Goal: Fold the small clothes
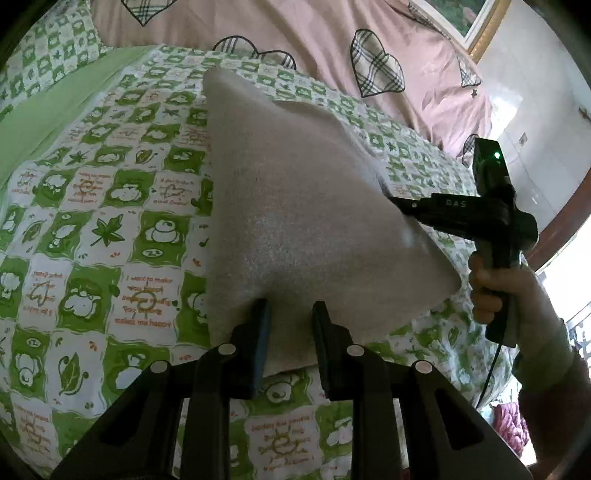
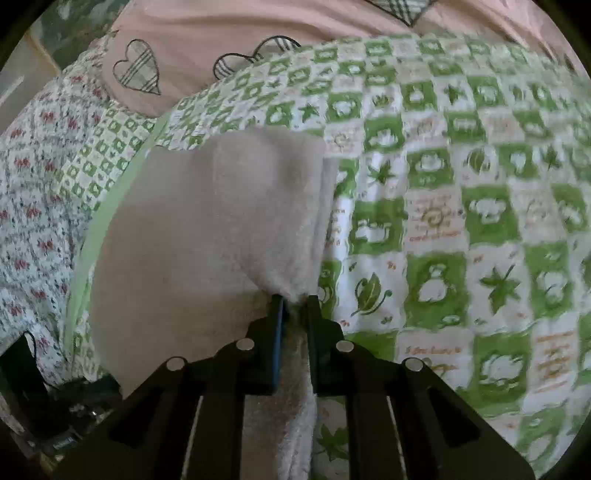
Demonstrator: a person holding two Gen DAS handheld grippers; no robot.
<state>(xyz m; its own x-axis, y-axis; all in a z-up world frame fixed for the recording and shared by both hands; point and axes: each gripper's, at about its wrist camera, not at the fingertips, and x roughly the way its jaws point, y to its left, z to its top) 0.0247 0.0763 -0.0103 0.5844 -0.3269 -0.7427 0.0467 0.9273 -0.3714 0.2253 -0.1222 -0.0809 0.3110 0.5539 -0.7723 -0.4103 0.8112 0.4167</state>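
A small white fleecy cloth (image 1: 295,206) is held up above the green-and-white checked bedsheet (image 1: 110,229). My left gripper (image 1: 290,314) is shut on its near edge. My right gripper (image 1: 391,199) comes in from the right in the left wrist view and grips the cloth's right edge. In the right wrist view the right gripper (image 2: 293,302) is shut on a bunched edge of the cloth (image 2: 207,229), which hangs in front of it and trails down between the fingers.
A pink quilt with plaid hearts (image 1: 295,33) lies at the far side of the bed. A floral fabric (image 2: 33,192) lies to the left in the right wrist view. A hand (image 1: 495,288) holds the right gripper's handle.
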